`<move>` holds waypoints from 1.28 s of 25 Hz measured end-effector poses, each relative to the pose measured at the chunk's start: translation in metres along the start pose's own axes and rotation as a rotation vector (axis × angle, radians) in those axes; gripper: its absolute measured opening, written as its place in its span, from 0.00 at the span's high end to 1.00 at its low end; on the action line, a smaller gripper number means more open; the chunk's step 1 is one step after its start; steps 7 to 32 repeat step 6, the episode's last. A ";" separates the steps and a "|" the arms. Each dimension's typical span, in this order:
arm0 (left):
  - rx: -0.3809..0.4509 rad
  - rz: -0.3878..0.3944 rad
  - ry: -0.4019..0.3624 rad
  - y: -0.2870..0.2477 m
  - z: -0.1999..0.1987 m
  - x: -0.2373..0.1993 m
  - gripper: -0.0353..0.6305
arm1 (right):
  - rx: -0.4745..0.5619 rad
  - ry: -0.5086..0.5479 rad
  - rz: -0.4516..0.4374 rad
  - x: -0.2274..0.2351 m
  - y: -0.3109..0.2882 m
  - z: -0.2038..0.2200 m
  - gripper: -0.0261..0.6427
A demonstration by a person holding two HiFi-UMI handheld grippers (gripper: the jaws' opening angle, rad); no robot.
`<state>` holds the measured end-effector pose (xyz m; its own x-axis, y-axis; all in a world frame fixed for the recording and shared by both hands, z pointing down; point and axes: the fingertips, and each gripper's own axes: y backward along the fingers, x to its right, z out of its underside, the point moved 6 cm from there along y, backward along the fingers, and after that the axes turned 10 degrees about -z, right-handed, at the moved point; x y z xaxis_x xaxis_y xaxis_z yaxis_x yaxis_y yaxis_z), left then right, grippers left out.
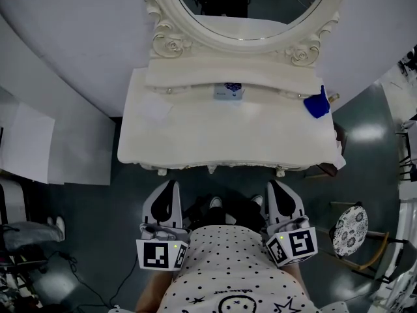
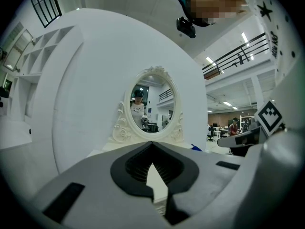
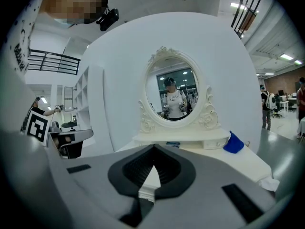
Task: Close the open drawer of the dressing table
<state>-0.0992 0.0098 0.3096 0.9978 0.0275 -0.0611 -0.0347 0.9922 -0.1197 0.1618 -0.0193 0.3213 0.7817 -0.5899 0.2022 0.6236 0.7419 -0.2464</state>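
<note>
The white dressing table (image 1: pixel 195 142) stands ahead with an oval mirror (image 1: pixel 251 8) on top. Under the mirror, the small middle drawer (image 1: pixel 228 91) is pulled out a little, with something blue-printed inside; it also shows in the right gripper view as the drawer (image 3: pixel 175 144). My left gripper (image 1: pixel 172 185) and right gripper (image 1: pixel 274 185) hang side by side below the table's front edge, close to my body and well short of the drawer. Both point toward the table. The left gripper (image 2: pixel 152 144) and the right gripper (image 3: pixel 153 147) have their jaws together with nothing between them.
A blue cloth-like object (image 1: pixel 317 103) lies on the table's back right corner. A round patterned stool (image 1: pixel 350 230) stands on the floor to the right. A curved white wall (image 1: pixel 71 38) backs the table. Cables (image 1: pixel 71 272) trail on the floor at the lower left.
</note>
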 end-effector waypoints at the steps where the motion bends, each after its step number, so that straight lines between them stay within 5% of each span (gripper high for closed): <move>1: 0.000 0.001 0.000 0.000 0.000 0.000 0.93 | -0.001 -0.001 0.001 0.000 0.000 0.000 0.95; 32: -0.004 0.002 0.001 -0.001 0.002 0.001 0.93 | -0.003 -0.003 0.009 0.002 0.002 0.003 0.95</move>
